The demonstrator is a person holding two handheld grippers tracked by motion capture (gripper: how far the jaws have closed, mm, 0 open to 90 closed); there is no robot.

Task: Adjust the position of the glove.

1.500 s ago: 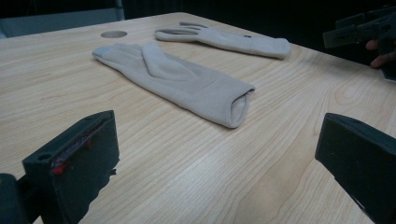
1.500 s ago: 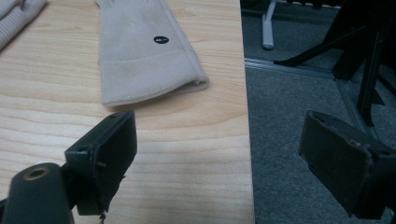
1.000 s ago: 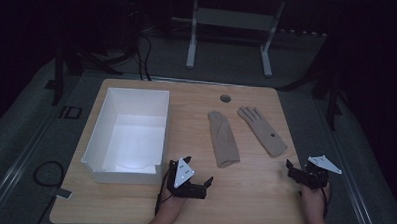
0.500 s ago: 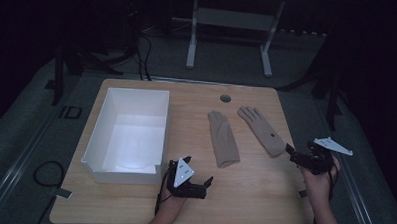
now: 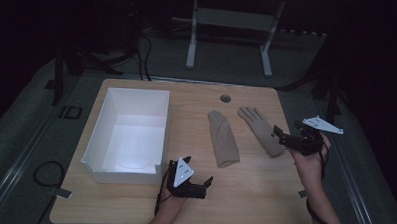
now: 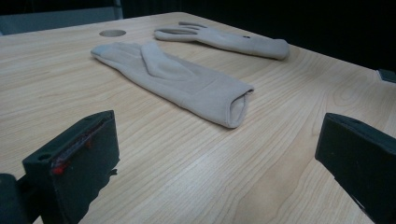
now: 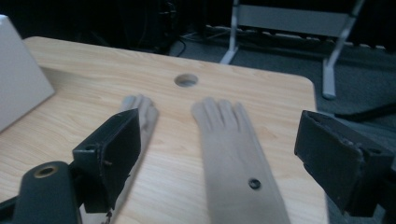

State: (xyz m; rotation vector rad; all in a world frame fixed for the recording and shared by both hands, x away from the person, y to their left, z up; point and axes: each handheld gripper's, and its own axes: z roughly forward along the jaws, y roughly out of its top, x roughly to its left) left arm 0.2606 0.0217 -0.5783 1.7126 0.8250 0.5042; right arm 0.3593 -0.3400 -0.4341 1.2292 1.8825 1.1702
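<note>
Item: my right claw (image 5: 285, 136), jaws apart, has just lifted from the table's (image 5: 263, 194) right edge to hover over the right glove's (image 5: 260, 129) cuff, grasp likely next; left claw (image 5: 200, 186), apart, unmoved near the front edge.

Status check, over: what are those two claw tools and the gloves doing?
Both grippers open: left on table, right above right glove. Left glove flat, untouched. Nothing in the way.
</note>
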